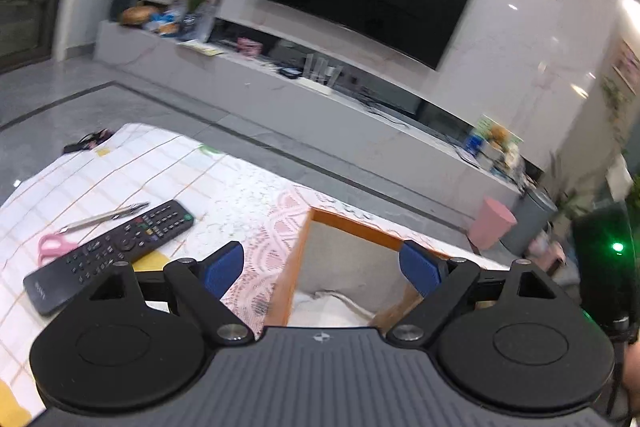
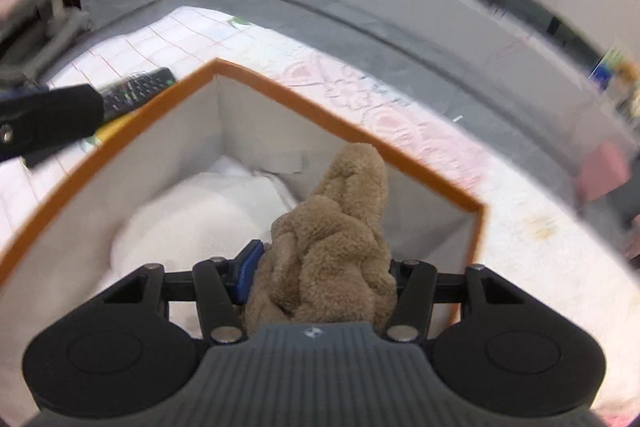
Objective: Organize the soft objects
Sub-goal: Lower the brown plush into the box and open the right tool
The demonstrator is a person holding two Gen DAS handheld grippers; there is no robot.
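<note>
An orange-rimmed box (image 2: 280, 91) with grey inner walls stands on the table; it also shows in the left wrist view (image 1: 352, 223). A white soft item (image 2: 200, 215) lies inside it, and shows in the left wrist view too (image 1: 332, 307). My right gripper (image 2: 320, 267) is shut on a brown plush toy (image 2: 340, 227) and holds it over the box's inside. My left gripper (image 1: 324, 267) is open and empty, just above the box's near left wall. It shows as a dark arm (image 2: 48, 123) in the right wrist view.
A black remote (image 1: 112, 251) and pink-handled scissors (image 1: 80, 231) lie on the checked cloth left of the box. A pink lace mat (image 1: 272, 235) lies under the box. Beyond the table are a TV console (image 1: 320, 107), a pink bin (image 1: 492, 223) and a grey bin (image 1: 528, 223).
</note>
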